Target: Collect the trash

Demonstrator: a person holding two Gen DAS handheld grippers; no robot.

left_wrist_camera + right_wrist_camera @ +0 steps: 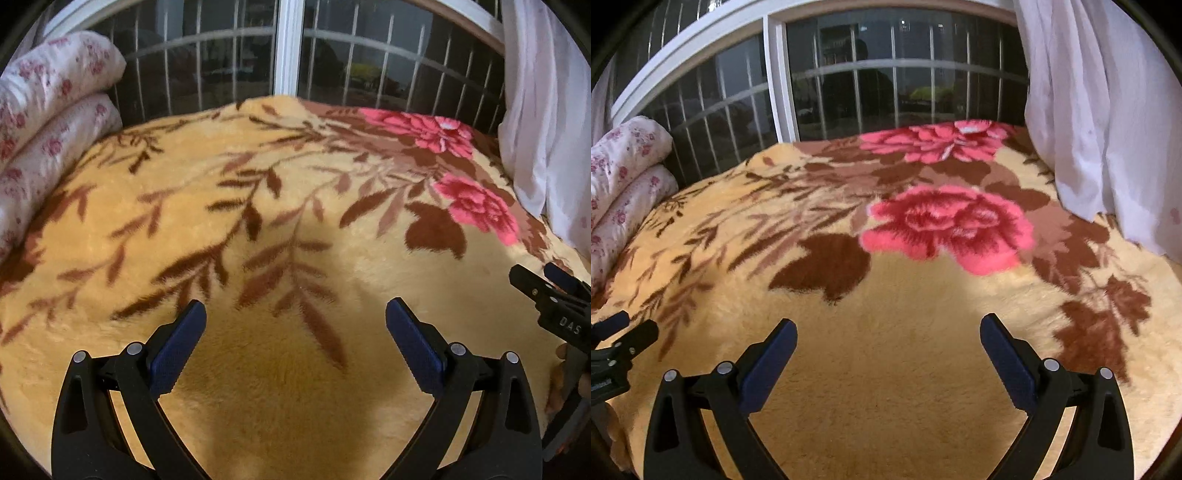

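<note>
No trash shows in either view. My left gripper [295, 314] is open and empty, held just above a yellow plush blanket [258, 206] with brown leaves and pink flowers. My right gripper [888, 328] is open and empty above the same blanket [905, 369], near a large pink flower [949, 225]. The right gripper also shows at the right edge of the left wrist view [543, 284]. The left gripper shows at the left edge of the right wrist view [624, 328].
A folded white quilt with pink flowers [48, 122] lies at the bed's left side. A white curtain [1108, 110] hangs at the right. A barred window [288, 48] stands behind the bed.
</note>
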